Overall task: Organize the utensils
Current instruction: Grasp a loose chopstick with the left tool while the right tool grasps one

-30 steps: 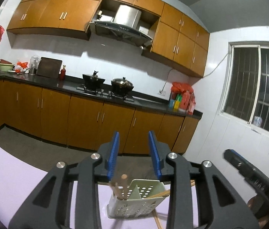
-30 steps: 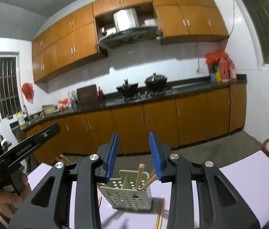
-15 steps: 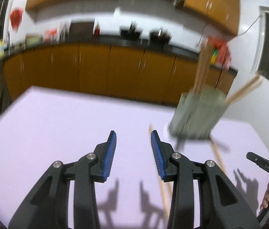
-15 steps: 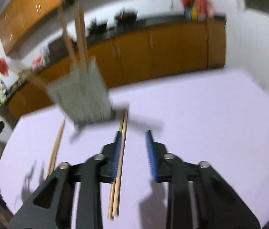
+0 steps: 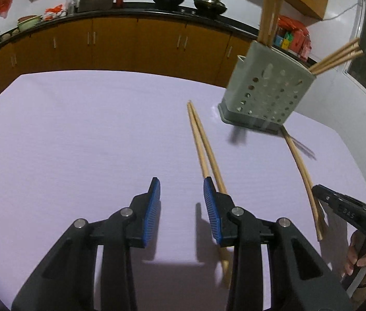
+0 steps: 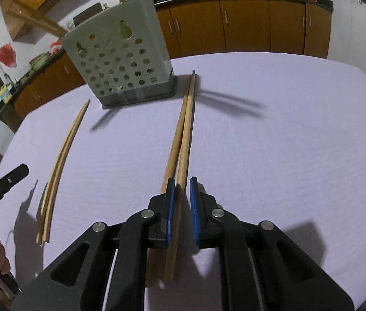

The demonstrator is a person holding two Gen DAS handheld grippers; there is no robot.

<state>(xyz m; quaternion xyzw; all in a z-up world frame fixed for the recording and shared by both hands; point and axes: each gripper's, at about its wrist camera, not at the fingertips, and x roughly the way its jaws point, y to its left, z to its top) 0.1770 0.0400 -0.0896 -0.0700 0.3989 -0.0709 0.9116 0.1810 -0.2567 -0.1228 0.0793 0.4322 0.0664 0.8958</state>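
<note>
Right tool (image 6: 182, 207): blue pads set narrowly apart, straddling the near end of one pair of chopsticks (image 6: 183, 140); one stick runs between the pads, the other lies just at the left pad; whether the pads press the wood cannot be told.
Left tool (image 5: 181, 210): released, pads wide apart over bare surface (image 5: 79, 129), with another pair of chopsticks (image 5: 203, 145) passing just under its right pad.
Writing: white letters, seemingly "DAS", on the right tool's body as seen from the left wrist; a green light glows at 3 o'clock there. White lettering on the left tool's body in the right wrist view is too small to read.
Holder (image 6: 120, 59): pale grey-green, perforated with round holes, dark base, standing on the lilac surface at 11 o'clock of the right tool; several wooden chopsticks lean out of its top.
Loose pairs: two on the surface, light wood, tapered, tips toward the holder.
Change: half a second ago both views were blurred; now they are sharp, the right tool's pads sit closer together and around the sticks.
</note>
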